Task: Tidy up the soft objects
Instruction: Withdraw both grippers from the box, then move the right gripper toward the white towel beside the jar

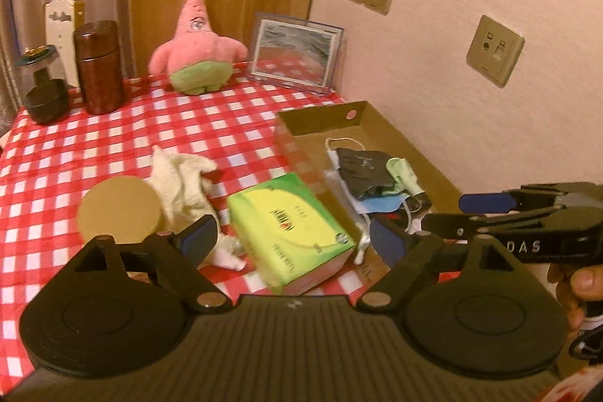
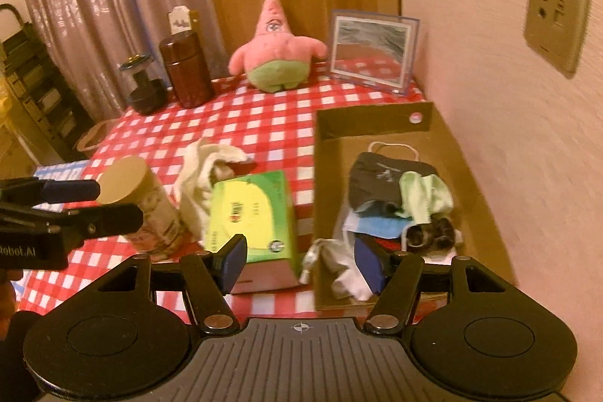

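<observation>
While most soft items already lie heaped in the cardboard box (image 2: 377, 127), the cream cloth (image 2: 203, 172) sits crumpled outside it, across the green tissue pack (image 2: 252, 213) from the box's near wall, beside the tan-lidded canister (image 2: 143, 210). Both tongs hang above, jaws apart and holding nothing: the left gripper (image 1: 297, 240) wide, the right gripper (image 2: 301, 260) less so. Judging from both views, the left is nearer the cloth, whose bulk runs roughly alongside the box wall.

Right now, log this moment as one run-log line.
left gripper: open, empty | right gripper: open, empty | cardboard box: holds masks, cloths | cream cloth: on table | tissue pack: beside box
</observation>
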Available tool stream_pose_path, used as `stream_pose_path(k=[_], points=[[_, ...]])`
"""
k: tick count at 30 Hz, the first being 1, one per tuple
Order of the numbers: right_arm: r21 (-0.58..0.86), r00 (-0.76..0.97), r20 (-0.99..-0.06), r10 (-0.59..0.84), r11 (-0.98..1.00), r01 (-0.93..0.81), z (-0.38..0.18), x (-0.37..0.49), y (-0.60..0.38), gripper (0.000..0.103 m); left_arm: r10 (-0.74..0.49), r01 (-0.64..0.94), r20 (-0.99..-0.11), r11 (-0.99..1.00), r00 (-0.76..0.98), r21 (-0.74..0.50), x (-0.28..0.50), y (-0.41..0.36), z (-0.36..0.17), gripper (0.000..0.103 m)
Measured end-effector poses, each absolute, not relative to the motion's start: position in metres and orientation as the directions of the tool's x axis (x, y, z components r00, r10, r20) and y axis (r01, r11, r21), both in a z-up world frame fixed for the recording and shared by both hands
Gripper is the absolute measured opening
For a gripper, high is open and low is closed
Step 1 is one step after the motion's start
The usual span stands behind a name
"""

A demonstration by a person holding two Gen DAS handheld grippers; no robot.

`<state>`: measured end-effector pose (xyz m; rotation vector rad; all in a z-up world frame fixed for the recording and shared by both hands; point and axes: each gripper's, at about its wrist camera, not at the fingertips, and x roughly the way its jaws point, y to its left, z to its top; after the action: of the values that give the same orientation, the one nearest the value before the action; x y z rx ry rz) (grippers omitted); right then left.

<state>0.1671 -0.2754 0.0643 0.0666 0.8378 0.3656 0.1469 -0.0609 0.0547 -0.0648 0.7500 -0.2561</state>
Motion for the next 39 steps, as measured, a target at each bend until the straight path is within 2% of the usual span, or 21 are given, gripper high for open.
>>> stream_pose_path(k=[13, 23, 31, 39], points=[[0.211, 0.587, -0.713, 0.384, 0.915, -0.343, 0.065, 0.169, -0.250, 0.064, -0.147, 0.120, -0.673, 0.989, 0.725, -0.086, 0.121, -0.016, 0.049, 0.091], [0.199, 0.573, -0.710, 0.409, 0.897, -0.395, 0.063, 0.178, -0.232, 0.064, -0.120, 0.094, -0.644, 0.993, 0.755, -0.074, 0.110, 0.013, 0.057, 0.091], [0.137, 0.567, -0.695, 0.442, 0.855, -0.499, 0.061, 0.187, -0.217, 0.064, -0.134, 0.106, -0.631, 0.991, 0.764, -0.081, 0.116, 0.046, 0.066, 0.091], [0.004, 0.546, -0.683, 0.485, 0.751, -0.661, 0.053, 0.200, -0.191, 0.064, -0.116, 0.110, -0.654, 0.993, 0.747, -0.051, 0.137, 0.082, 0.064, 0.091]])
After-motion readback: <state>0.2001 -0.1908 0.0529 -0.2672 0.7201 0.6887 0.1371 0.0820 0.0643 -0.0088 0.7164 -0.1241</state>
